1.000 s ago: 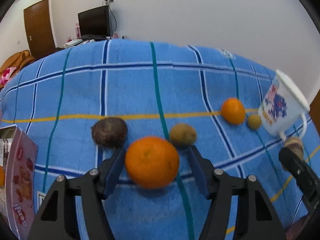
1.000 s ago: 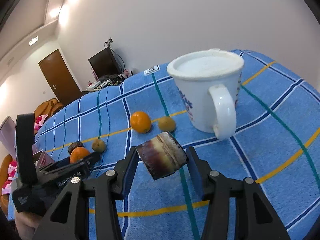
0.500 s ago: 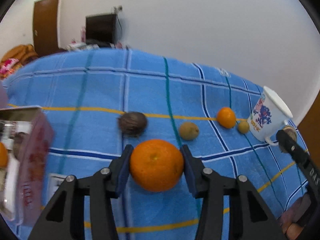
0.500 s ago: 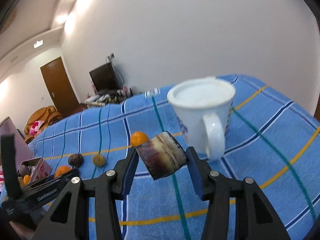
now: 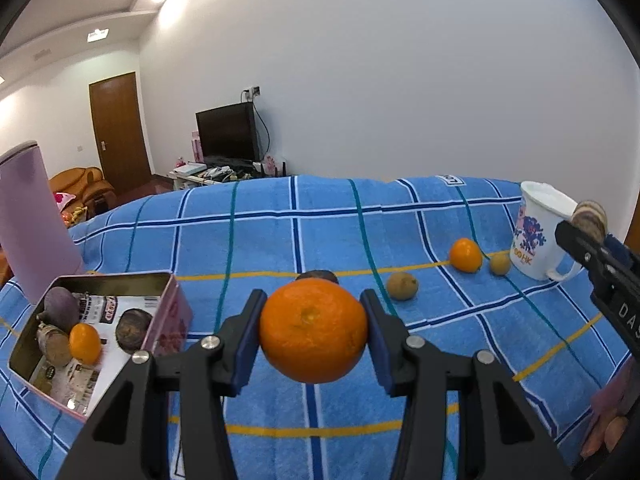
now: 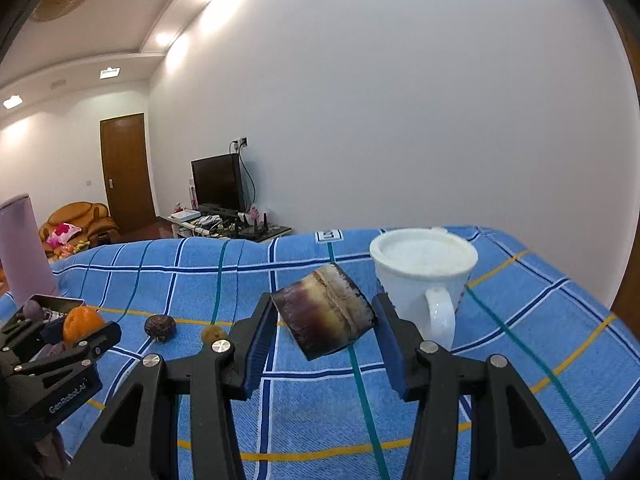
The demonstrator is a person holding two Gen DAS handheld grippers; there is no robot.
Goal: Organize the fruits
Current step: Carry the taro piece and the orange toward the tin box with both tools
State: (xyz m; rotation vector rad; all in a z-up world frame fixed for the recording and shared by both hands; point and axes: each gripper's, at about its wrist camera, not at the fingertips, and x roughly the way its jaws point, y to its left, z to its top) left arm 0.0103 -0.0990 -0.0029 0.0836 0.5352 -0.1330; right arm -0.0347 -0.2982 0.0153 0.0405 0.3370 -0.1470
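My left gripper [image 5: 313, 330] is shut on a large orange [image 5: 314, 330] and holds it above the blue checked cloth [image 5: 260, 240]. To its left stands an open pink tin [image 5: 160, 316] with several fruits inside, among them a small orange [image 5: 85, 343]. My right gripper [image 6: 324, 320] is shut on a purple-brown sugarcane piece [image 6: 324, 316], held in the air in front of a white mug [image 6: 424, 268]. On the cloth lie a dark round fruit [image 5: 318, 276], a brown kiwi-like fruit [image 5: 402, 286], a small orange [image 5: 465, 255] and a small brown fruit [image 5: 500, 264].
The tin's pink lid [image 5: 32, 220] stands upright behind it. The white mug [image 5: 538, 232] is at the far right of the cloth. A TV, a wooden door and a sofa are in the room behind.
Both grippers have risen, each with its load. The left gripper has turned left with the orange, so the open tin has come into view.
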